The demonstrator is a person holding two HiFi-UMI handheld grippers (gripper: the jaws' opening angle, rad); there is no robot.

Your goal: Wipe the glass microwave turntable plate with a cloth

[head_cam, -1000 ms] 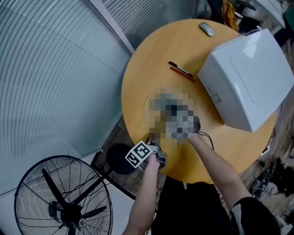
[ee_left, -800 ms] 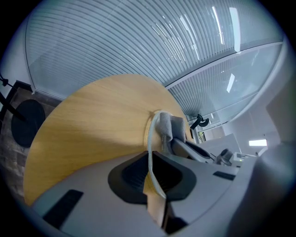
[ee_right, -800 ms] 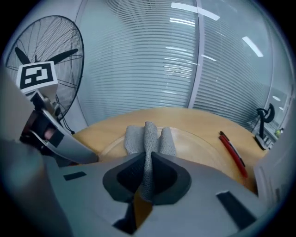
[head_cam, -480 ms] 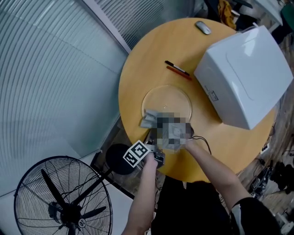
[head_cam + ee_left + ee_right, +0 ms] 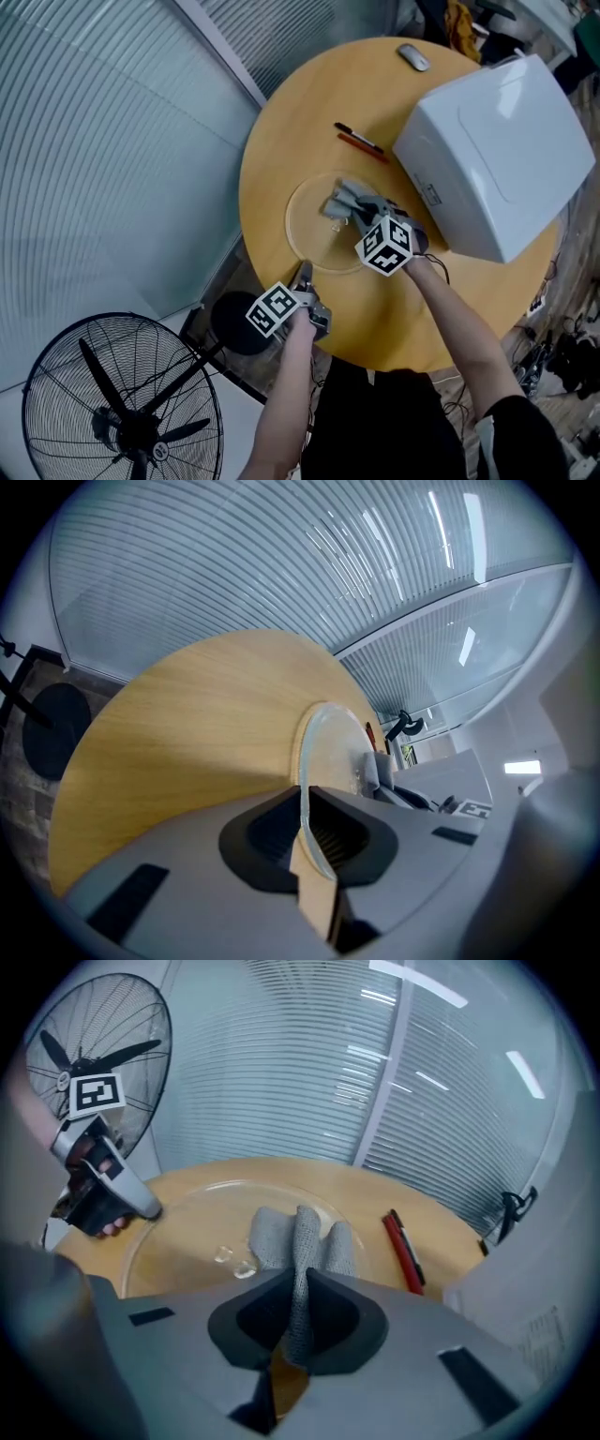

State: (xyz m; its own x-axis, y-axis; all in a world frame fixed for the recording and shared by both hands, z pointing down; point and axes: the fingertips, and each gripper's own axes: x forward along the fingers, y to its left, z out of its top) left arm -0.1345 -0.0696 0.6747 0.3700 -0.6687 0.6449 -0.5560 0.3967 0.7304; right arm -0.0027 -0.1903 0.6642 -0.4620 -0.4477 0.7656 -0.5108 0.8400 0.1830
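The round glass turntable plate [image 5: 314,225] lies flat on the round wooden table [image 5: 309,112]. My left gripper [image 5: 303,272] is shut on the plate's near rim; in the left gripper view the rim [image 5: 305,808] runs between the jaws of that gripper [image 5: 307,832]. My right gripper [image 5: 359,212] is shut on a grey cloth [image 5: 338,202], which rests on the plate's far right part. In the right gripper view the cloth [image 5: 295,1232] fans out from the jaws of the right gripper [image 5: 295,1312] over the plate [image 5: 187,1232], and the left gripper [image 5: 150,1209] shows at the rim.
A white microwave [image 5: 497,150] stands on the table's right side. A black and a red pen [image 5: 366,142] lie beyond the plate, and a mouse [image 5: 412,57] at the far edge. A floor fan [image 5: 122,403] stands at the lower left, beside a wall of blinds.
The right gripper dragged the cloth to the plate's near left edge, then back across to its far right part. The left gripper has kept its hold on the rim.
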